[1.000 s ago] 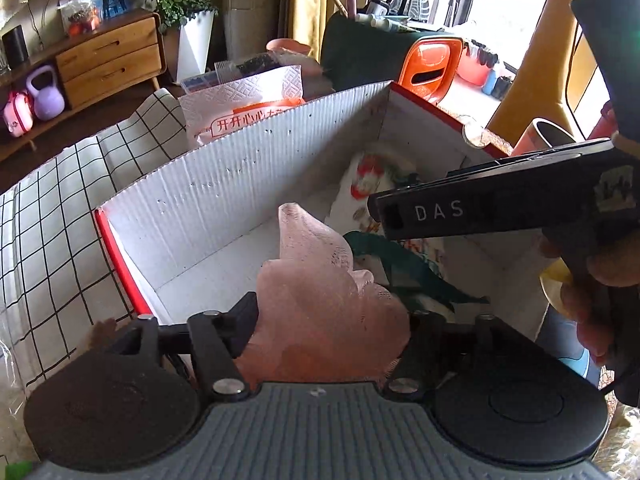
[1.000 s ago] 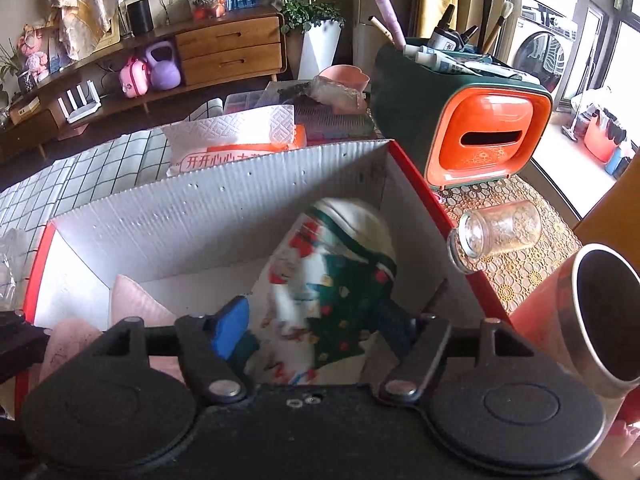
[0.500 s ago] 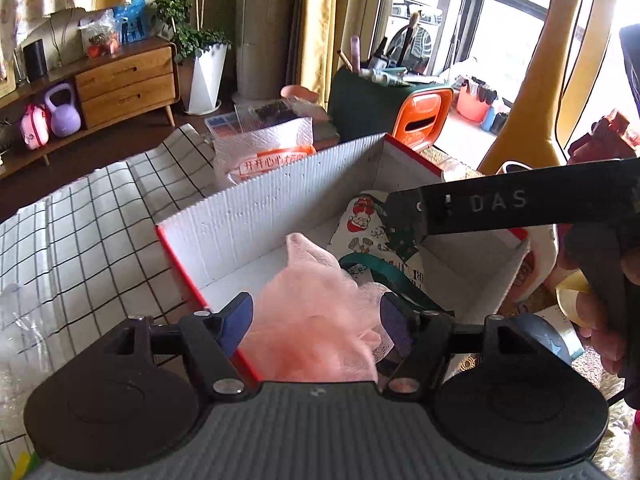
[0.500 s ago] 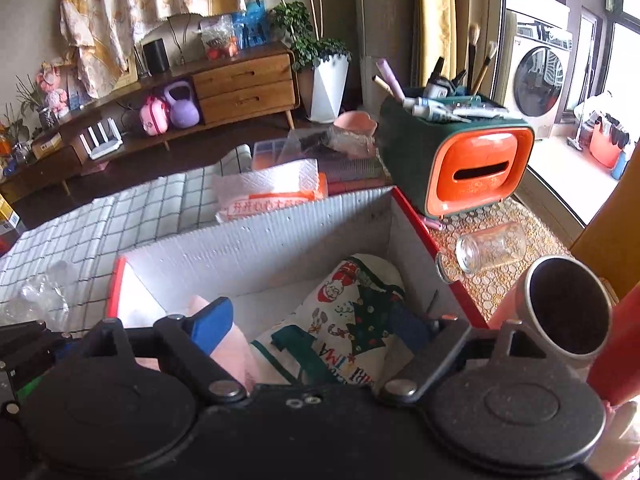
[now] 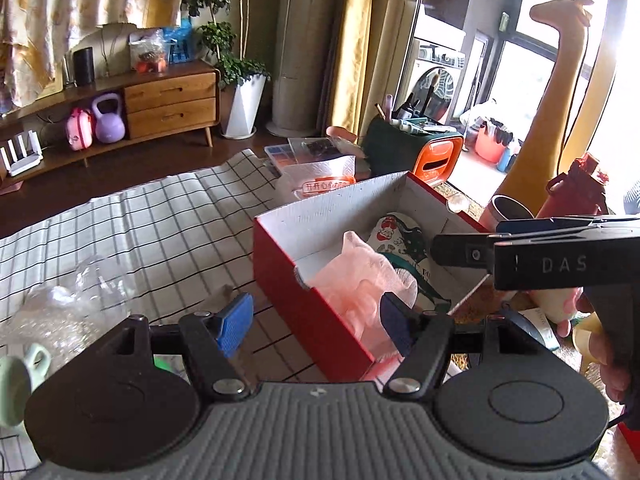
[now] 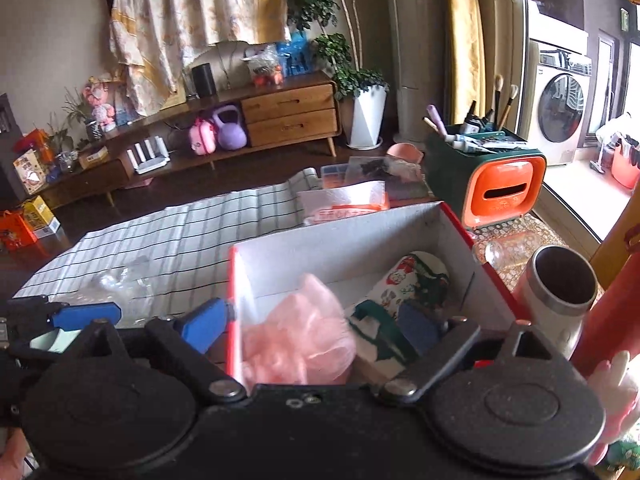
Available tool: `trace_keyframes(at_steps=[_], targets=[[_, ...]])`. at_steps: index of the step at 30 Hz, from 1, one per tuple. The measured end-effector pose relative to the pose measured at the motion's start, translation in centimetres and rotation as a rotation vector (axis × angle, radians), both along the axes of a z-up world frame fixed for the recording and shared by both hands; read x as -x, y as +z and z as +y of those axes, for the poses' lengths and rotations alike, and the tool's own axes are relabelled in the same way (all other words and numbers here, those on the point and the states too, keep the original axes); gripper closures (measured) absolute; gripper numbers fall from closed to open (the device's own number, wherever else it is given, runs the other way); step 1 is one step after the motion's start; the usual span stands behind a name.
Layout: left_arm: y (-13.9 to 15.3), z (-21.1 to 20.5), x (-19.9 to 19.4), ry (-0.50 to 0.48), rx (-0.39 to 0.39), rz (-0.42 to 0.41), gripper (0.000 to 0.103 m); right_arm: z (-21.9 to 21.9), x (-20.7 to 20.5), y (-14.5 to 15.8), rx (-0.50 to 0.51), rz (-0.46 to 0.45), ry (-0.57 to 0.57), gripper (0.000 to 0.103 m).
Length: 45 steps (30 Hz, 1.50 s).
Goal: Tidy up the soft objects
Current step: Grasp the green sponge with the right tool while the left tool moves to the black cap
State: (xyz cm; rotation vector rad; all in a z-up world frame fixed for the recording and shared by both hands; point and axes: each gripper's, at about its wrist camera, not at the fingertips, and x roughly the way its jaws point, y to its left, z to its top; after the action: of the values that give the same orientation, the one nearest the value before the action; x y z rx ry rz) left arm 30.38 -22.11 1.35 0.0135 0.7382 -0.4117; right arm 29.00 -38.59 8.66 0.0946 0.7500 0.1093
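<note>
A pink mesh bath sponge [image 5: 362, 288] is seen lying in the near left part of the red cardboard box [image 5: 304, 312], beside a Christmas-print cloth [image 6: 404, 288]. The left gripper [image 5: 316, 326] and right gripper [image 6: 316, 330] are held wide open, nothing gripped, near the box.

We see the red box [image 6: 460, 236] open from above, its near half filled by the pink mesh pouf [image 6: 298, 336] and the printed sock [image 6: 404, 292]; only the far floor is bare. The steel cup [image 6: 560, 284] crowds its right wall, the orange organizer [image 6: 500, 188] its far corner. Checked cloth [image 6: 180, 240] lies open left.
</note>
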Motion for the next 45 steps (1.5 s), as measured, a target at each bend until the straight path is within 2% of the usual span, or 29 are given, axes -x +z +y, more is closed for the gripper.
trace_keyframes(at_steps=[5,8,19,20,21,23,30,37,45], targets=[[0.6,3.1,3.5,0.030,0.011,-0.012,0.033,2.8,3.0,0.5,-0.018,-0.015,0.045,0.009],[1.0,5.5,5.4,0.053,0.026,-0.024,0.022,4.9,4.8,0.7,-0.023,-0.025,0.079,0.005],[1.4,15.6,11.4,0.138,0.059,-0.069,0.017,12.4,9.9,1.5,-0.074,-0.076,0.186,0.000],[1.4,16.6,11.8,0.152,0.058,-0.075,0.013,13.2,10.4,1.6,-0.076,-0.078,0.195,0.000],[1.4,17.5,12.2,0.168,0.054,-0.079,0.006,13.8,10.6,1.6,-0.078,-0.076,0.205,0.000],[1.4,19.6,13.0,0.195,0.063,-0.097,0.002,15.0,11.0,1.6,-0.079,-0.076,0.221,0.000],[0.4,26.1,14.5,0.279,0.068,-0.122,0.000,18.4,11.6,0.6,-0.076,-0.077,0.236,0.000],[-2.2,32.1,13.7,0.380,0.056,-0.087,0.000,20.8,10.1,-2.1,-0.074,-0.032,0.146,0.000],[-4.6,37.2,11.2,0.481,0.060,-0.081,0.000,23.1,7.6,-5.9,-0.132,0.038,-0.086,0.000]])
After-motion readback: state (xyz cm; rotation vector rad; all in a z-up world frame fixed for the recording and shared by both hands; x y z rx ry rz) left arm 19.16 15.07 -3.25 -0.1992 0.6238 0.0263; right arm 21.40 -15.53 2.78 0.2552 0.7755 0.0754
